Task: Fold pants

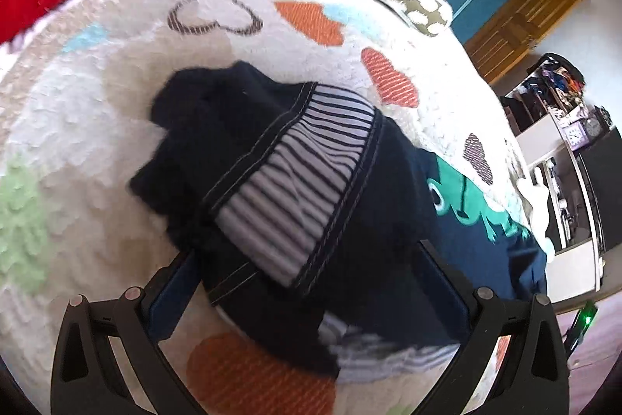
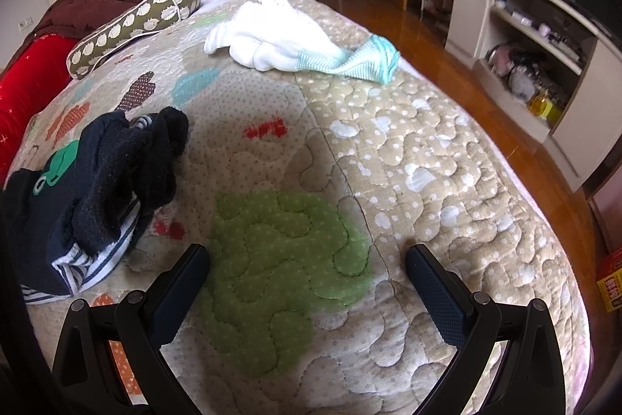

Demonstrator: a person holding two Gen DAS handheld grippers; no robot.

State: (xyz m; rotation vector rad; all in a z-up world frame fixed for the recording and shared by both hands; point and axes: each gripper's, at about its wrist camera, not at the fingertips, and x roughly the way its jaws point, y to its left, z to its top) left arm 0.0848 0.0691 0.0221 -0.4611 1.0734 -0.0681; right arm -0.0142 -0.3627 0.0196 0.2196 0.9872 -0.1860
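Dark navy pants (image 1: 272, 150) with a grey-and-navy striped waistband lie bunched on the quilted bed cover, on top of a navy garment with a green print (image 1: 462, 197). My left gripper (image 1: 307, 251) is open, its fingers spread on either side of the pants just above them. In the right wrist view the same navy pile (image 2: 109, 166) lies at the left. My right gripper (image 2: 307, 259) is open and empty over the green patch of the cover, to the right of the pile.
White pants with a light blue striped cuff (image 2: 287, 41) lie crumpled at the far side of the bed. A green dotted bolster (image 2: 132, 26) and a red pillow (image 2: 23, 104) sit at the head. White shelves (image 2: 525, 37) stand across the wooden floor.
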